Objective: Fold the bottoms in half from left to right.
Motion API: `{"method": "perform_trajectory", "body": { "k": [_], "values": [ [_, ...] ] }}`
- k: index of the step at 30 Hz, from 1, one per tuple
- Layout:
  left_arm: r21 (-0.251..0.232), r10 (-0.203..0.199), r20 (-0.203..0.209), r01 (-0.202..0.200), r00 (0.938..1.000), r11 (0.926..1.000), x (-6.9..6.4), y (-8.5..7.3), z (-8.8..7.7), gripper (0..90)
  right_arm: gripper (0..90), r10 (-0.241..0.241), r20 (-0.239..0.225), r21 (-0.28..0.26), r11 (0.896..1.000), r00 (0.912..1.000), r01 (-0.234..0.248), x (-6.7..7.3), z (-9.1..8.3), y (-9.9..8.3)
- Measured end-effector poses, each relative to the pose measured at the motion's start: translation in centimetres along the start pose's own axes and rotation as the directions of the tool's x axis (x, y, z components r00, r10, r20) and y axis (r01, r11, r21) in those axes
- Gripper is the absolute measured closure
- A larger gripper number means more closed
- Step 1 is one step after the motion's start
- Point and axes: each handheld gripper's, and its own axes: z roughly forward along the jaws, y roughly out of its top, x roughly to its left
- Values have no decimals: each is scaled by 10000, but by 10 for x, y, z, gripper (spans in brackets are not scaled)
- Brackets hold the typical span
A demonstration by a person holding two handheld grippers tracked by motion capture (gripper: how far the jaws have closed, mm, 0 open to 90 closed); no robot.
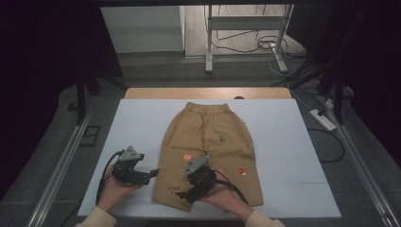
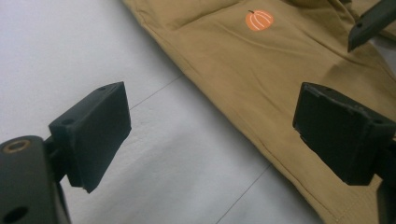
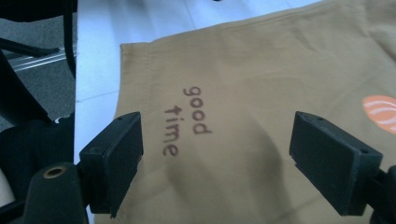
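Trousers [image 1: 208,142] lie lengthwise, waistband pointing away.

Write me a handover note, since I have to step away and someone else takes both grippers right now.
Left gripper: open, empty, beside the outer edge of the left leg of the tan cotton trousers.
Right gripper: open, empty, over that leg's hem near the brown "good time" print.
Trousers: lying flat, waistband at the far side, on the white table sheet.
Done: trousers spread out, nothing gripped.
Left: probably grasp the hem and start folding.
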Motion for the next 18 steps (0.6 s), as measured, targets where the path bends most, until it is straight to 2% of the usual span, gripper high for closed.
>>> {"method": "perform_trajectory", "body": {
  "k": [3, 18],
  "values": [
    [8, 5, -29, -5, 10000, 10000, 1, 0, 0, 114, 176, -154, -106, 86, 9998, 9998, 155, 5, 8, 3],
    [8, -63, -60, 63, 10000, 10000, 3, -1, 0, 115, 176, -492, -450, 89, 9987, 9978, 496, 17, 24, 15]
  ]
}}
